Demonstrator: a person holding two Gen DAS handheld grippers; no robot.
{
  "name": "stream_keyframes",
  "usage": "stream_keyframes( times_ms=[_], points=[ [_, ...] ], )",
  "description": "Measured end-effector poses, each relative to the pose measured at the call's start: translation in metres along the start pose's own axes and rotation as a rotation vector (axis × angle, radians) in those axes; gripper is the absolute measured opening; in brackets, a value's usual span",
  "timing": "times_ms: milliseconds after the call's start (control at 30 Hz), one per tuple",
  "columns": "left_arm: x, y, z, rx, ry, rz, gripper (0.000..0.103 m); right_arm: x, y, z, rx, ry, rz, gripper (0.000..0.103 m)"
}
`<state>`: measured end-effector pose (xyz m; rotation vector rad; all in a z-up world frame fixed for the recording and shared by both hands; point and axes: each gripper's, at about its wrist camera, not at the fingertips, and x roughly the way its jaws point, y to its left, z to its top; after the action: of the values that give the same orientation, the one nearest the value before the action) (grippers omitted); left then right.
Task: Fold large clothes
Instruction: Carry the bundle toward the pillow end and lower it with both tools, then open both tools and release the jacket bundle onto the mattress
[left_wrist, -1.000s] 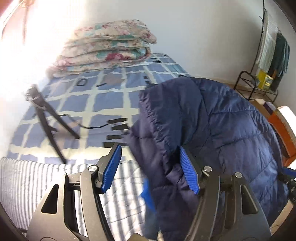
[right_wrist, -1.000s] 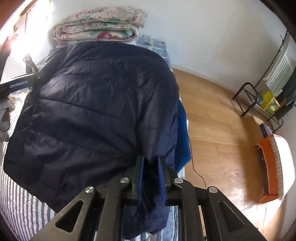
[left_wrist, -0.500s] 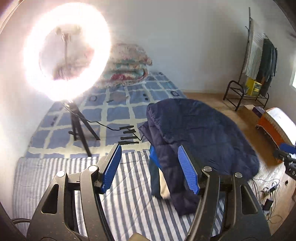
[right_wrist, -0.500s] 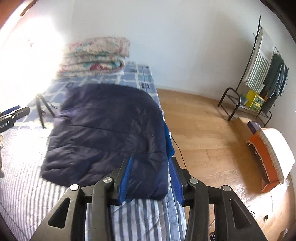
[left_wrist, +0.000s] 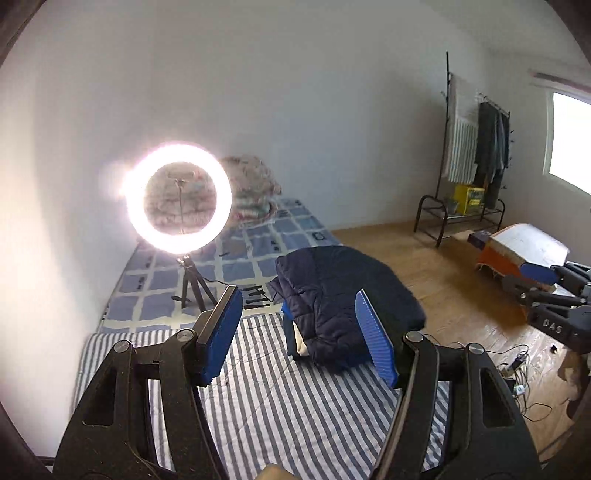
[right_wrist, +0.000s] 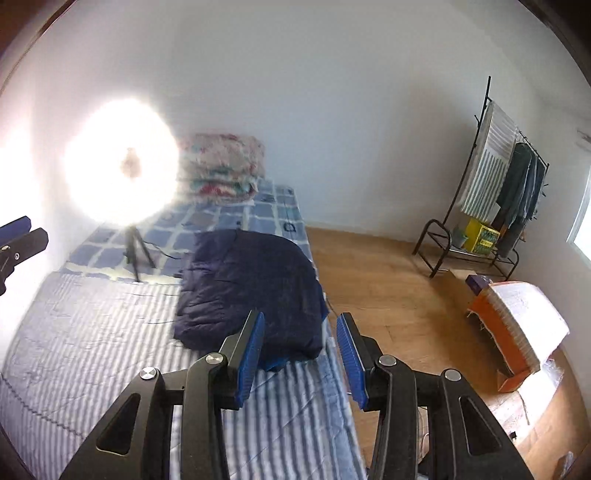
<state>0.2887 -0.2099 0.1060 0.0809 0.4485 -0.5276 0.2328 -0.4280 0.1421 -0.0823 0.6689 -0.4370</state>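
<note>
A navy quilted jacket (left_wrist: 343, 295) lies folded on top of a small pile of folded clothes on the striped bed sheet (left_wrist: 288, 402), near the bed's right edge. It also shows in the right wrist view (right_wrist: 251, 291). My left gripper (left_wrist: 301, 338) is open and empty, held high above the bed, well back from the jacket. My right gripper (right_wrist: 301, 356) is open and empty, also raised and back from the jacket. The right gripper also shows at the right edge of the left wrist view (left_wrist: 546, 291).
A lit ring light (left_wrist: 179, 197) on a tripod stands on the checked blue sheet (left_wrist: 243, 254) behind the jacket. A folded floral quilt (right_wrist: 221, 166) lies at the bed's head. A clothes rack (right_wrist: 495, 206), an orange box (right_wrist: 513, 321) and floor cables (left_wrist: 517, 373) are to the right.
My right gripper opened and let go of the jacket. Both grippers pulled up and back from the bed, so the jacket now looks small and far. The ring light came into view.
</note>
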Motion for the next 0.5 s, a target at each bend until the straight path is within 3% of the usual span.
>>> stream_keyframes(
  times_ms=[100,267,400,500],
  points=[
    [-0.041,-0.002,-0.009,0.020,-0.014,-0.017,0.066,-0.034,0.005,-0.013,0.013,-0.034,0.008,0.059],
    [-0.090,-0.005,-0.038,0.054,-0.031,-0.014,0.066,-0.072,0.026,-0.045,-0.001,-0.051,0.005,0.060],
    [-0.118,-0.008,-0.068,0.079,-0.035,0.006,0.067,-0.092,0.044,-0.071,-0.005,-0.087,-0.024,0.073],
    [-0.135,-0.009,-0.093,0.096,-0.038,0.015,0.068,-0.097,0.061,-0.089,-0.032,-0.098,-0.054,0.073]
  ],
)
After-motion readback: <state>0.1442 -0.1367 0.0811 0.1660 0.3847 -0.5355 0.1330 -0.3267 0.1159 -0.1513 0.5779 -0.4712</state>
